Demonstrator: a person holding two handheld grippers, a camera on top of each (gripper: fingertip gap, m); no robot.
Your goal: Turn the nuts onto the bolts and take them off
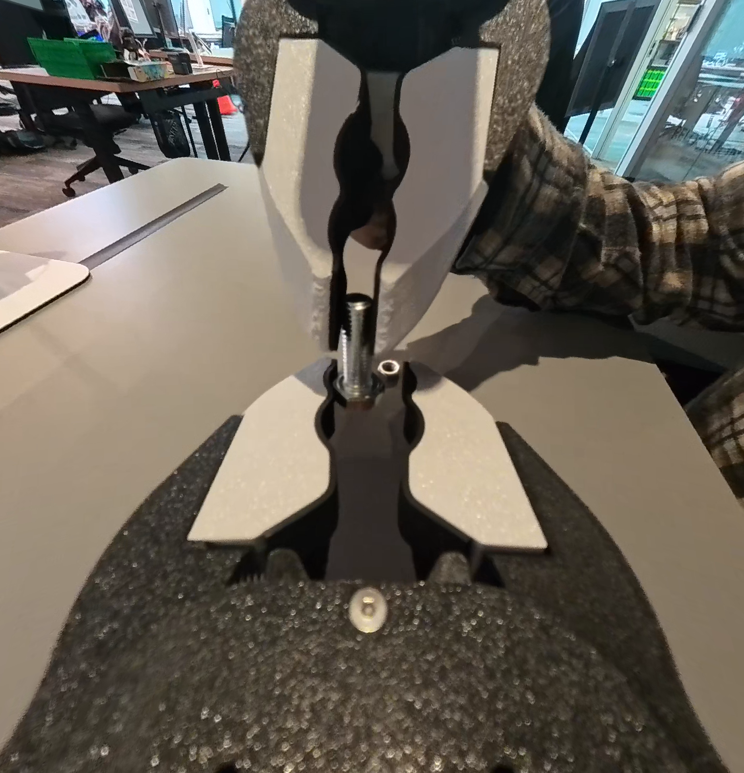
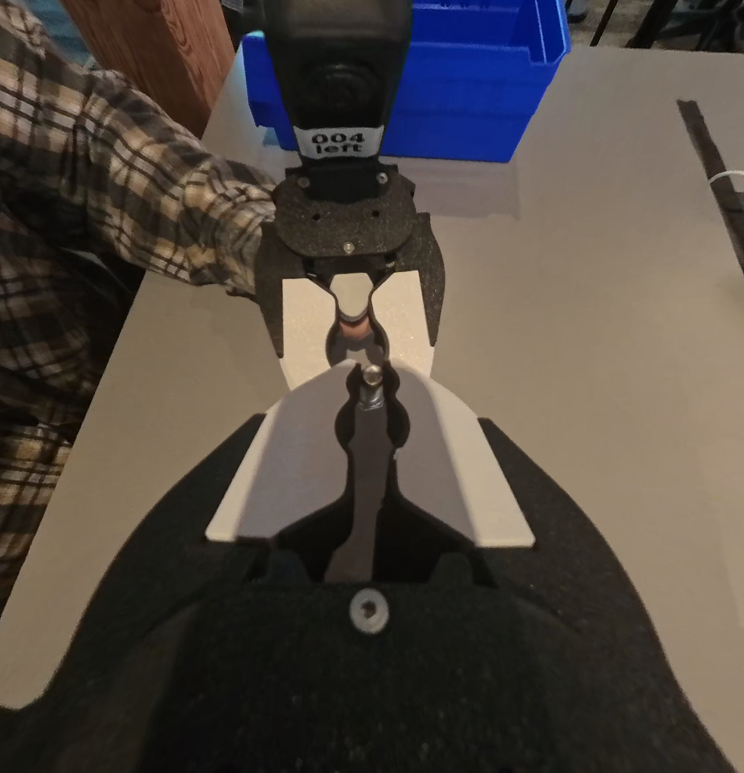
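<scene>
A silver bolt stands upright on the grey table with a hex nut at its base. My right gripper comes down from above and is shut on the bolt's upper shaft. My left gripper is low at the table with its jaws around the hex nut. Its left pad touches the nut and a gap shows at the right pad. A small loose nut lies on the table just behind. In the right wrist view the bolt shows between my right gripper's pads, facing the left gripper.
A blue bin stands at the table's far end beside a wooden panel. A dark slot runs across the table and a white board lies at the left. Plaid sleeves reach in. Desks and chairs stand behind. One gripper's finger ends stand about 5 cm off the other's.
</scene>
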